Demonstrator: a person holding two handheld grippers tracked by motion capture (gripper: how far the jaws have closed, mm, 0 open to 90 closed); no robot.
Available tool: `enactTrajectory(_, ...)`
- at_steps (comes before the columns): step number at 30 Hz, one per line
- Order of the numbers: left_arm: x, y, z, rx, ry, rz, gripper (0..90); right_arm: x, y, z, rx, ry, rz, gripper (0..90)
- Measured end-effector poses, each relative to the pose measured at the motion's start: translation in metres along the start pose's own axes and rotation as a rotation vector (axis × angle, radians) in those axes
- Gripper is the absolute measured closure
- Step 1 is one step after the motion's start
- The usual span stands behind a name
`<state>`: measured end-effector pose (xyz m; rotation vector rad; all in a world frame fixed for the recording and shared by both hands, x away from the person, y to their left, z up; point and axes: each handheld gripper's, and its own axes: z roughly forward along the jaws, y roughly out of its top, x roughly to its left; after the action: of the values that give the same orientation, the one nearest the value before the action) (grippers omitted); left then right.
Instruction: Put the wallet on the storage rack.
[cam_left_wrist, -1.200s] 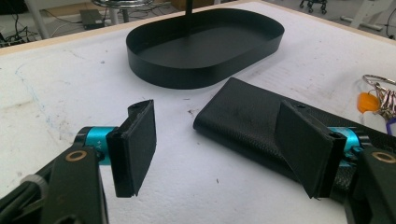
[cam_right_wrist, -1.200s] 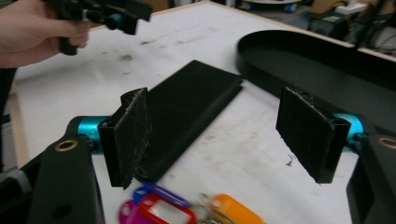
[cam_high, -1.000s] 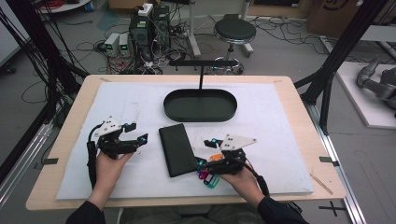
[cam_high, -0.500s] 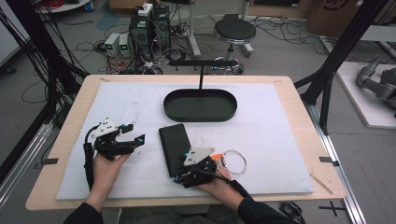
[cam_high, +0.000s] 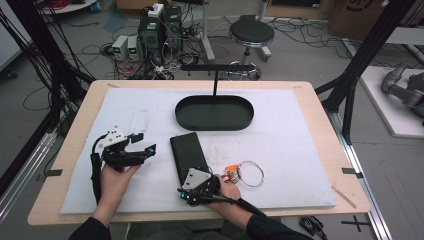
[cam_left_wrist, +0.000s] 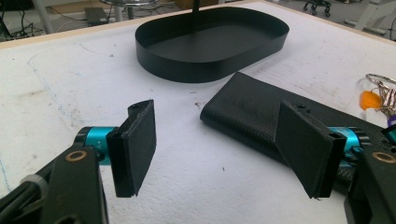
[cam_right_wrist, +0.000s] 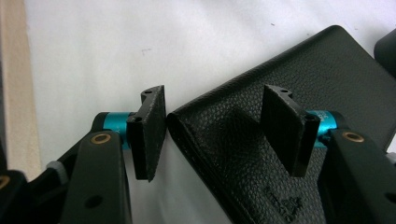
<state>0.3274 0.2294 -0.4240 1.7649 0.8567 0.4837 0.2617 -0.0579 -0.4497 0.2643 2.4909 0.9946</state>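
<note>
Right gripper (cam_high: 186, 195) at the wallet's (cam_high: 189, 156) near end
Its jaws are apart around a wallet corner; the left gripper (cam_high: 145, 143), beside the wallet, is released.

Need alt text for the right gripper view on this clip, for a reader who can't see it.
The right gripper, jaws open, straddles the near corner of a black leather wallet lying flat on a white table cover: one jaw is just off the wallet's edge, the other over its textured top. A strip of wooden table edge runs along the left.

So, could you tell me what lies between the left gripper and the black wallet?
Only bare white mat: the high view shows it between the left gripper and the black wallet.
</note>
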Motion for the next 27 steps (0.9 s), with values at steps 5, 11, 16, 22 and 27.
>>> enactTrajectory(5, 0.000, 0.000, -0.001, -0.002, 0.002, -0.005, 29.8, 0.005, 0.001, -0.004, -0.009, 0.011, -0.044, 62.7)
enactTrajectory(11, 0.001, -0.001, -0.002, -0.010, 0.002, -0.015, 29.8, -0.003, 0.000, -0.015, -0.044, 0.046, -0.030, 79.4)
enactTrajectory(16, 0.001, 0.000, 0.000, -0.009, -0.004, -0.015, 29.8, -0.015, -0.001, -0.027, -0.091, 0.074, 0.015, 80.6)
enactTrajectory(22, -0.001, 0.004, 0.007, -0.015, -0.023, -0.013, 29.8, -0.046, -0.010, -0.055, -0.174, 0.113, 0.151, 81.2)
enactTrajectory(27, -0.005, 0.013, 0.016, -0.025, -0.038, 0.002, 29.8, -0.064, -0.021, -0.071, -0.206, 0.117, 0.219, 81.7)
